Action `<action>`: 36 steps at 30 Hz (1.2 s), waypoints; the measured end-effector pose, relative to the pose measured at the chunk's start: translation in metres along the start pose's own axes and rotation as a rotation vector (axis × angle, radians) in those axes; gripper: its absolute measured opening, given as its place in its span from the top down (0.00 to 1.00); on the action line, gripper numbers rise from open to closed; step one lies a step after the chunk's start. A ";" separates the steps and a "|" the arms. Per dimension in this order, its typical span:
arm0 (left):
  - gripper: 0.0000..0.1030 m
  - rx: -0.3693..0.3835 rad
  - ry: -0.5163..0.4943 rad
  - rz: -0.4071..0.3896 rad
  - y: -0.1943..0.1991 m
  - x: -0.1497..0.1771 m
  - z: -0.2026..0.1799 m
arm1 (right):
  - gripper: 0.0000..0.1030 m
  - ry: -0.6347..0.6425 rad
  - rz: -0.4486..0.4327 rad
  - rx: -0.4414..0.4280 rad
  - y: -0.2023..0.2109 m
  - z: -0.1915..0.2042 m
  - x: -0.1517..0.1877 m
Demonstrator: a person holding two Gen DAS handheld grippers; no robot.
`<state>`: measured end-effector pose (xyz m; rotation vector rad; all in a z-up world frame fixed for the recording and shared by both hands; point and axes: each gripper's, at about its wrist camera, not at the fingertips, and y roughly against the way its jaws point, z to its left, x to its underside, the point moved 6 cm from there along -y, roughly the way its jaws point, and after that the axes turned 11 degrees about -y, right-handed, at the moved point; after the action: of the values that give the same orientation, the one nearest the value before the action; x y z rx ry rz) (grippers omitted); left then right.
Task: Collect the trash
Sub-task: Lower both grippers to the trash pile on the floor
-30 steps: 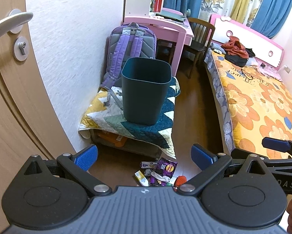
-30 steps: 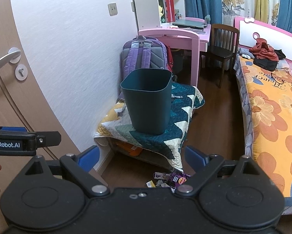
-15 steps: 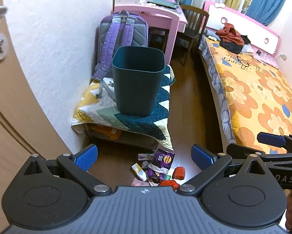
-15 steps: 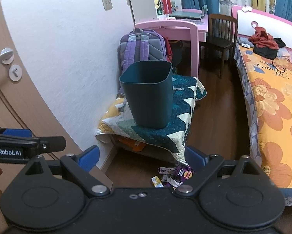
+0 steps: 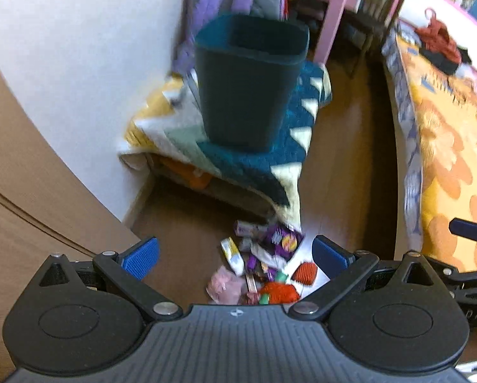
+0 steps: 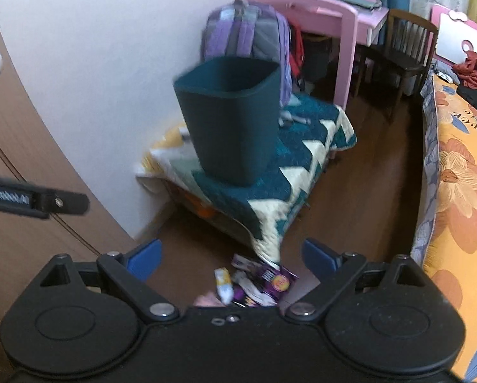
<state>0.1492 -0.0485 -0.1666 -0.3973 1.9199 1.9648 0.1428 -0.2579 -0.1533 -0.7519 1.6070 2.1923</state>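
change: both views had tipped down toward floor trash pile (image 5: 260, 268) | left gripper (image 5: 235, 253) wide, empty | right gripper (image 6: 232, 255) wide, empty | bin (image 5: 249, 79) awaited first pick

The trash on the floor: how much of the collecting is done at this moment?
Nothing looks done: the trash lies in one heap on the floor under the quilt edge. Nothing is in hand; the left gripper and right gripper are open and empty. The bin stands on the quilt, its inside unseen. All picking is left.

Dim, even light — motion-blurred, fisheye-warped edges.
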 end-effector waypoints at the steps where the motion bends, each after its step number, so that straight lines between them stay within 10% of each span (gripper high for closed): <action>1: 0.00 0.012 -0.008 0.024 -0.018 0.003 -0.001 | 0.07 -0.001 0.014 0.002 -0.011 -0.005 0.004; 13: 0.00 0.059 -0.255 0.250 -0.293 0.097 -0.005 | 0.15 -0.132 0.195 0.134 -0.227 -0.061 0.124; 23: 0.01 0.102 -0.197 0.449 -0.499 0.201 -0.007 | 0.32 -0.079 0.401 0.182 -0.426 -0.090 0.275; 36: 0.01 0.126 -0.125 0.561 -0.625 0.254 -0.019 | 0.44 -0.223 0.521 0.164 -0.526 -0.130 0.355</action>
<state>0.1988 -0.0465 -0.8394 0.3316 2.2225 2.1021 0.1691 -0.2324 -0.7994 -0.0307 1.9926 2.3263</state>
